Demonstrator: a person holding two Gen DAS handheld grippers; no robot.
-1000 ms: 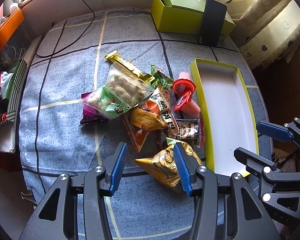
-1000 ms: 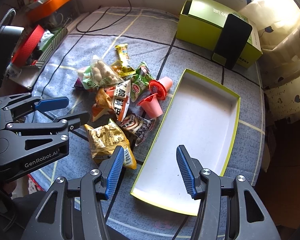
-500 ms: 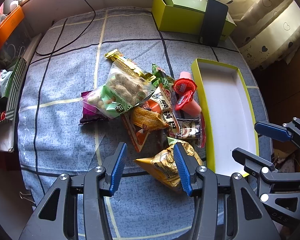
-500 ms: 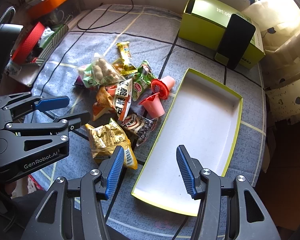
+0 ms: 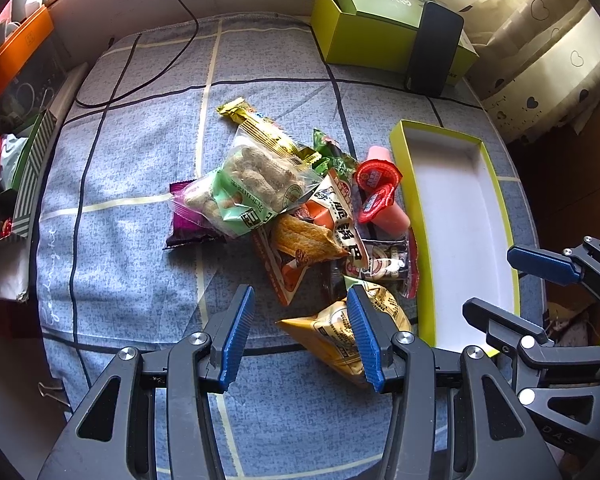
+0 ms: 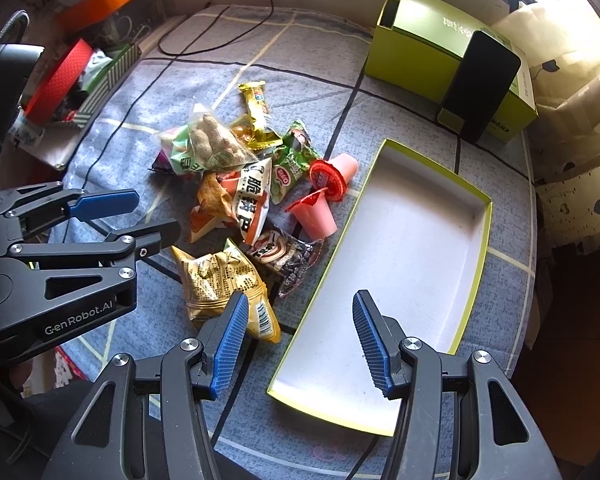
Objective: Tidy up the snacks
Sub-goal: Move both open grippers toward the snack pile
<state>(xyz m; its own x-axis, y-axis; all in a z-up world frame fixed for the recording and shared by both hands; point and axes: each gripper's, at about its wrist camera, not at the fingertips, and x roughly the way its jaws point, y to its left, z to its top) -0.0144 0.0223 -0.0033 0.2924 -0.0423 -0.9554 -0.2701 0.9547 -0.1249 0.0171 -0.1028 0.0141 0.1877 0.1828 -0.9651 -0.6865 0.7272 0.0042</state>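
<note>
Nothing has gone into the shallow green tray (image 6: 474, 264) yet; its white floor is bare, so by the look of it the sorting has not begun.

Taking that tray as the landmark and reading from the left: farthest from it lies a purple packet (image 5: 188, 226) under a clear bag of peanuts (image 5: 252, 184), with a gold bar wrapper (image 5: 260, 126) behind them. Closer in come an orange crisp packet (image 5: 304, 240), a green packet (image 6: 290, 168) and a dark sweet wrapper (image 6: 284, 258). Two pink jelly cups (image 6: 326, 196) lie just beside the tray's left wall. A yellow snack bag (image 6: 220, 280) sits at the near end of the heap, close to the tray's near left corner.

The left tongs (image 5: 300, 332) hover above that yellow bag, blades apart and gripping nothing. The right tongs (image 6: 300, 338) hang over the tray's near end, also apart and empty.

Every snack is left to move; the yellow bag looks the likeliest first pick.
</note>
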